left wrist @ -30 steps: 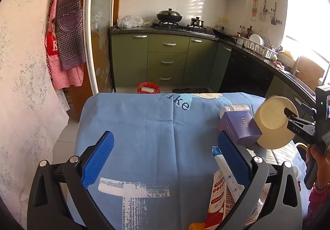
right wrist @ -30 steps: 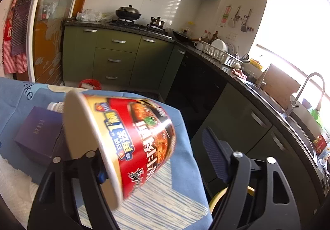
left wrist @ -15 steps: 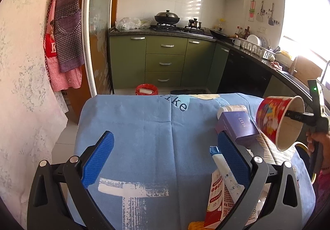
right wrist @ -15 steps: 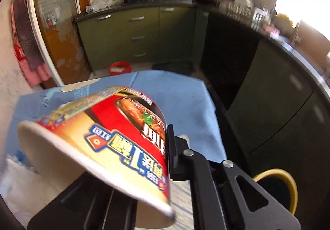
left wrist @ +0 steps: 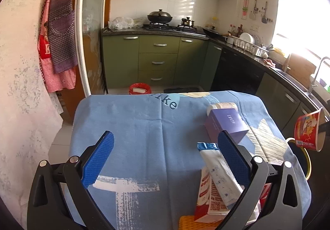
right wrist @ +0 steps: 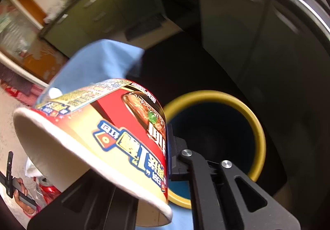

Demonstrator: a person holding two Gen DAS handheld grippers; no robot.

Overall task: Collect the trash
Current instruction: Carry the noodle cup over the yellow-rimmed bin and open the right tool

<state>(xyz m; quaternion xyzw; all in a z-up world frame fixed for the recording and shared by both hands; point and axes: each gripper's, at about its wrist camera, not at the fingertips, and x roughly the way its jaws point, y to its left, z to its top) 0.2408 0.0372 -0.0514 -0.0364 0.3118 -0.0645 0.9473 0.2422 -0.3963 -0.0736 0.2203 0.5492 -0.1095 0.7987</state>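
Observation:
My right gripper [right wrist: 132, 159] is shut on a red and cream instant noodle cup [right wrist: 99, 126], tilted on its side, held over the yellow-rimmed trash bin [right wrist: 255, 118] beside the table. The cup also shows at the right edge of the left wrist view [left wrist: 308, 131], above the bin rim [left wrist: 307, 161]. My left gripper [left wrist: 165, 159] is open and empty above the blue tablecloth [left wrist: 144, 126]. A white tube with a blue end [left wrist: 218, 172] lies on a red and white carton [left wrist: 206, 195] by its right finger. A purple box [left wrist: 226, 124] lies beyond.
A white roll [left wrist: 222, 106] lies behind the purple box. An orange item [left wrist: 189, 223] sits at the table's near edge. A red can [right wrist: 48, 190] lies on the table in the right wrist view. Green kitchen cabinets [left wrist: 156, 60] and a red basin [left wrist: 140, 88] stand beyond the table.
My right gripper has carried the noodle cup off the table to the right and tipped it down over the bin. My left gripper has stayed open and still.

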